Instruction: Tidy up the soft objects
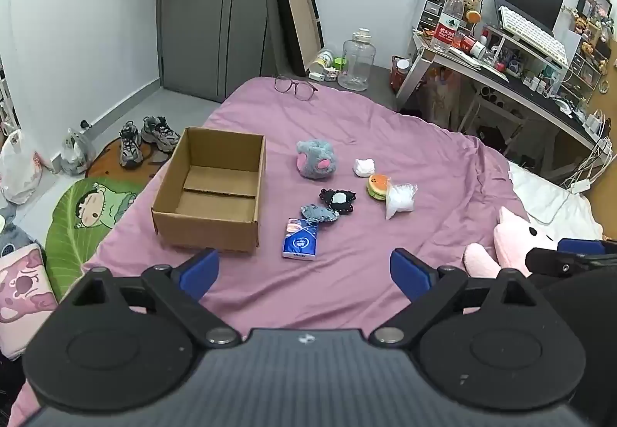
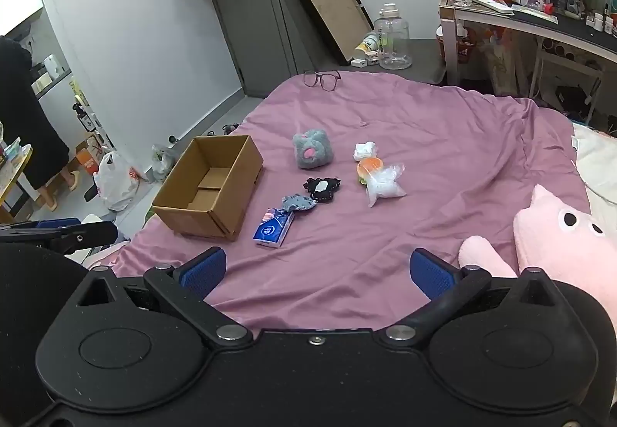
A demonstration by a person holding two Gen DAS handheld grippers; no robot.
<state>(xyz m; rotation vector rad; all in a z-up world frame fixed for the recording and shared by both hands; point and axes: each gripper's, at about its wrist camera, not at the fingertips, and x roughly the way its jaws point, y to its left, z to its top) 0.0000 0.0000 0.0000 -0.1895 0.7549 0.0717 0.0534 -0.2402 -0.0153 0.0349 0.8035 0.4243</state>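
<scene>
An empty cardboard box point(image 1: 210, 191) point(image 2: 210, 186) stands open on the purple bedspread point(image 1: 347, 280). To its right lie a grey plush paw point(image 1: 315, 159) point(image 2: 312, 149), a small white soft piece point(image 1: 364, 167), a burger squishy point(image 1: 378, 186), a clear bag of white stuffing point(image 1: 401, 200) point(image 2: 383, 184), a black frilly pad point(image 1: 337, 200), a grey fabric piece point(image 1: 318, 213) and a blue tissue pack point(image 1: 300, 238) point(image 2: 273, 227). My left gripper point(image 1: 304, 270) and right gripper point(image 2: 318, 270) are both open and empty, hovering over the near bedspread.
A pink plush toy point(image 1: 513, 238) point(image 2: 555, 238) lies at the bed's right. Glasses point(image 1: 295, 85) rest at the bed's far edge. Beyond are a door, shoes point(image 1: 144, 139), a clear jug point(image 1: 356, 60) and a cluttered desk point(image 1: 501, 53).
</scene>
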